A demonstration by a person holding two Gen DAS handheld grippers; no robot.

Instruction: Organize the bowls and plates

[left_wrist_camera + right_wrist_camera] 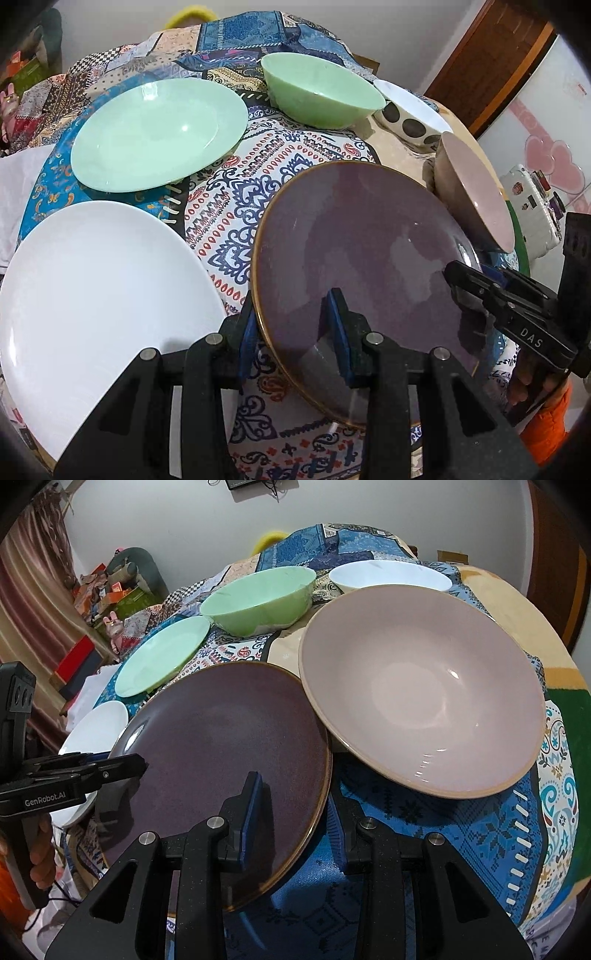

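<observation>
Both pairs of jaws are clamped on the rim of the purple plate (354,258), the left gripper (295,343) on its near-left edge and the right gripper (295,812) on the opposite edge, holding it above the patterned cloth (229,206), between the white plate (96,295) and the pink bowl (424,686).

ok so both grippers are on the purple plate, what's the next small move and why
Probably lower the purple plate level onto the cloth. The left gripper and the right gripper each clamp an opposite rim, and it looks tilted, its far edge close under the pink bowl. Setting it flat, clear of that bowl, seems safest before letting go.
</observation>
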